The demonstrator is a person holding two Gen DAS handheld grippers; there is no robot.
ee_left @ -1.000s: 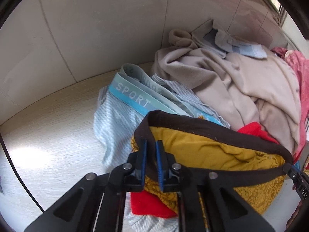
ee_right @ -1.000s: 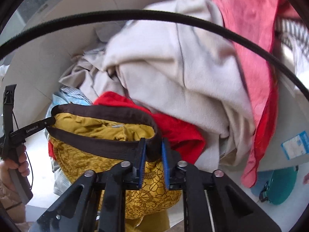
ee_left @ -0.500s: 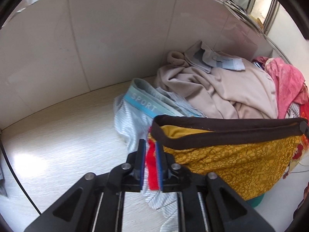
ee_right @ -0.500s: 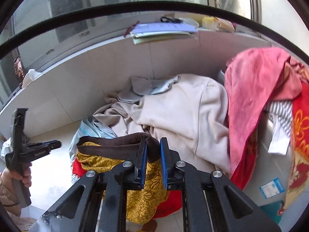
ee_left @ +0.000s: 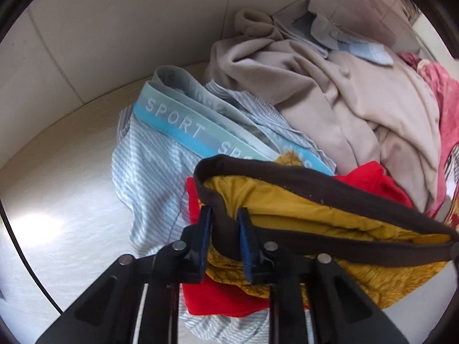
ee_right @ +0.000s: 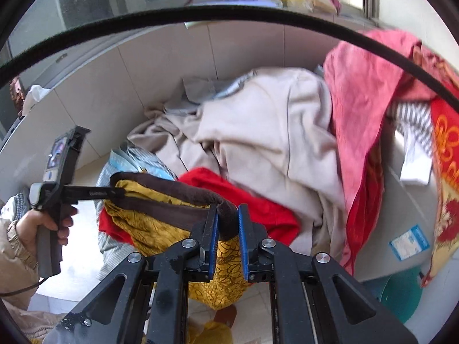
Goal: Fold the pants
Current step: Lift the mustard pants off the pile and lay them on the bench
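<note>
Pants (ee_left: pixel 330 215) waistband stretched between grippers, left gripper (ee_left: pixel 223 240) closing on it, right gripper (ee_right: pixel 228 226) pinching it

In the left wrist view the pants (ee_left: pixel 301 209) hang at 6 o'clock, waistband stretched from the left hand-held gripper (ee_left: pixel 224 229) toward 3. Behind them, at 11, striped shorts (ee_left: pixel 149 166) lie on the counter (ee_left: pixel 57 200); a heaped garment (ee_left: pixel 330 97) sits at 1, against the wall (ee_left: pixel 114 28).

Bright daylight, floor glare, fisheye-dark corners, slight blur
</note>
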